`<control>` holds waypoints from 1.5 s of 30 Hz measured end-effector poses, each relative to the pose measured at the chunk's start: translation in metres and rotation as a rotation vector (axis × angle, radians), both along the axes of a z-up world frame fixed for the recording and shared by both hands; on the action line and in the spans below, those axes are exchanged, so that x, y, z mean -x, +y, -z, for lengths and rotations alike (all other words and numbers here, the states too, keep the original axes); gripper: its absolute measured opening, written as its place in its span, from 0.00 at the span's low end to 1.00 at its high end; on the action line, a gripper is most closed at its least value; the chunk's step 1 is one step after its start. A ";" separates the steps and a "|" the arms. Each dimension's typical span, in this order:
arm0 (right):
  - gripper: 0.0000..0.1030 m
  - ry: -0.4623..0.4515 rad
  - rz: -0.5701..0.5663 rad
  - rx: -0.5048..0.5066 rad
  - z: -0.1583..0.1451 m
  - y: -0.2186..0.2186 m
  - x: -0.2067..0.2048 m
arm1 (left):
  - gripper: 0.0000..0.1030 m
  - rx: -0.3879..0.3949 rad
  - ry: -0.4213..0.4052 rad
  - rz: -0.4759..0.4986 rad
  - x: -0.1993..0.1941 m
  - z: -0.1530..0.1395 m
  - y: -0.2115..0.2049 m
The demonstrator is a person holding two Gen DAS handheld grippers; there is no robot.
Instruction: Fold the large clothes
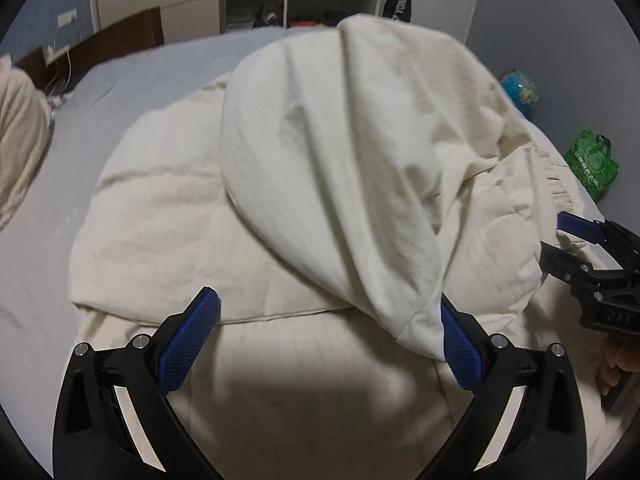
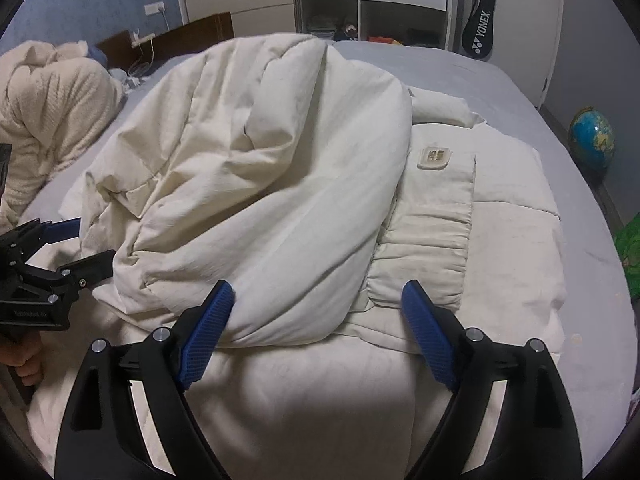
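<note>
Both grippers stand released, pads wide: left gripper [image 1: 326,340] with a folded sleeve [image 1: 340,184] brushing one pad, right gripper [image 2: 318,334] by another bulky fold. Beyond, the cream padded jacket [image 2: 500,232] lies on the bed [image 2: 460,68].

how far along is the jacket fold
Done: both sleeves of the cream puffer jacket lie folded over its body on the bed. In hand: nothing; the left hand-held gripper and right hand-held gripper are open. Left: folding the body in half.
</note>
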State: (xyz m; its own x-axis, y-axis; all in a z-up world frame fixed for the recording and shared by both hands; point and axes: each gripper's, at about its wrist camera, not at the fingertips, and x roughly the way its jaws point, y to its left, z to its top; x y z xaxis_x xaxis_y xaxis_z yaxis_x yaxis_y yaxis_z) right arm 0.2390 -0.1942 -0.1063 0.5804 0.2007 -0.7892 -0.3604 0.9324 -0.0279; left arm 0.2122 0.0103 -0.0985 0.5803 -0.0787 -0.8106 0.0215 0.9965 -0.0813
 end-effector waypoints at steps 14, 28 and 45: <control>0.81 -0.033 0.015 -0.067 -0.021 -0.025 0.028 | 0.94 0.099 -0.048 0.029 0.028 -0.024 0.020; 0.82 0.039 0.153 -0.127 -0.063 -0.109 0.073 | 0.94 -0.055 -0.134 -0.035 0.094 -0.078 0.046; 0.82 0.181 0.283 -0.165 -0.053 -0.146 0.109 | 0.94 0.035 0.086 -0.231 0.159 -0.075 0.111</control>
